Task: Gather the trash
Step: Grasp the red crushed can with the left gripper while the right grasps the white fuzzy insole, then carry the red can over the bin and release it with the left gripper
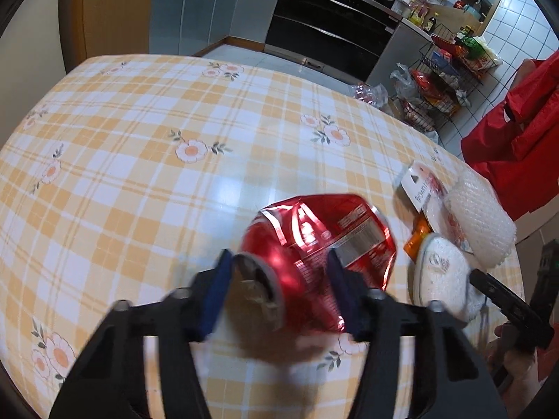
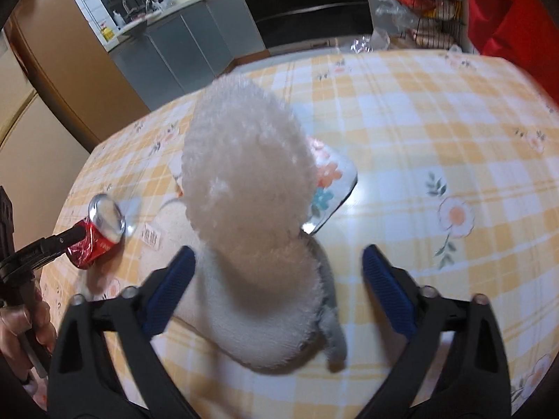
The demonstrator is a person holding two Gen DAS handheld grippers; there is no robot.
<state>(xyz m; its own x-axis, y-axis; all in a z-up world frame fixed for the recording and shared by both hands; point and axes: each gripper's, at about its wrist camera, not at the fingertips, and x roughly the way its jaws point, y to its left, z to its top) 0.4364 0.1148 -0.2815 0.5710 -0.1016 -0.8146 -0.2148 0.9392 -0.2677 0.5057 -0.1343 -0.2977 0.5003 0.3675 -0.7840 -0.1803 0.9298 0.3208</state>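
Trash lies clustered near one edge of the checked desk (image 1: 139,160), with the crushed red can (image 1: 314,241) as the landmark. The left tool (image 1: 279,293) straddles that can, its blue pads against both flanks, apparently clenched on it. Just right of the can sit a white foam wrap (image 2: 244,181) and flat packets. The right tool (image 2: 279,293) stands released, jaws wide around the wrap, touching nothing. Only the right view shows the can's shiny end and the person's hand (image 2: 24,317).
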